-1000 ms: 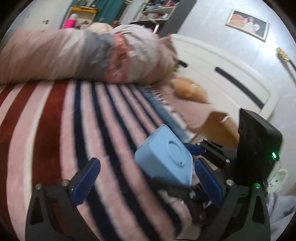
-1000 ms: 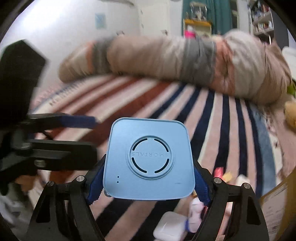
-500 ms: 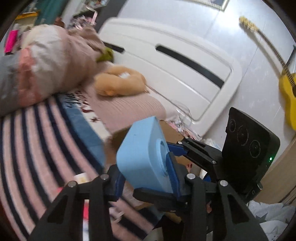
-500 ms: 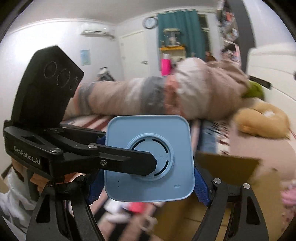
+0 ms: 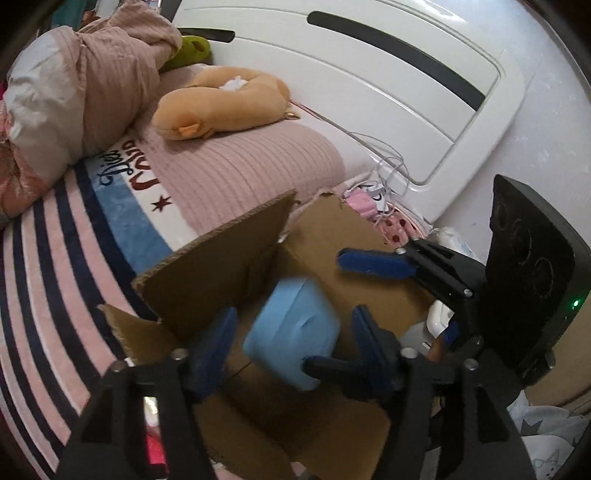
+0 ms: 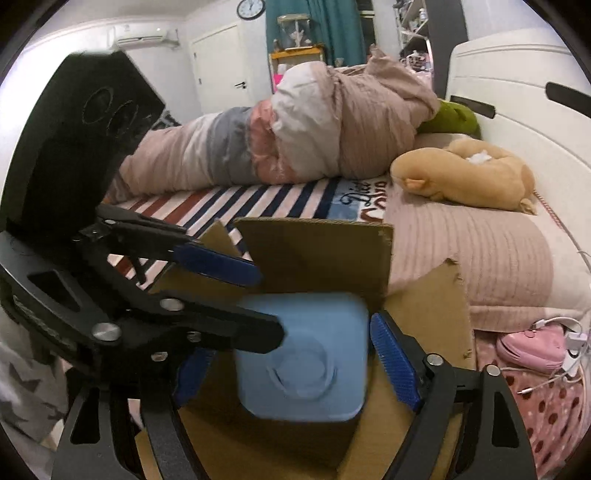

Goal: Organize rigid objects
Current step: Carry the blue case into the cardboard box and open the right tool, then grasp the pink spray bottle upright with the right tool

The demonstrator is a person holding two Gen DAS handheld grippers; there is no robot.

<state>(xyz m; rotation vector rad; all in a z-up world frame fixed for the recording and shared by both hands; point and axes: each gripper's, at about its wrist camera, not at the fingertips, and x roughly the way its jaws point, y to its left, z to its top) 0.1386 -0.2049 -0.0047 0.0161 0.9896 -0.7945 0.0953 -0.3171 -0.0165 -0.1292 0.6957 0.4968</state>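
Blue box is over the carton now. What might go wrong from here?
1. The blue box is blurred and sits loose between the open fingers of the right gripper, so it may drop hard or land tilted in the cardboard box.
2. The left gripper crosses close in front of the right one; they may knock together when pulling out.
3. The upright flaps could snag a finger.

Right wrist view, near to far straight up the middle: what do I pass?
blue box between the open right gripper fingers → cardboard box back flap → striped blanket → rolled duvet → teal curtain.
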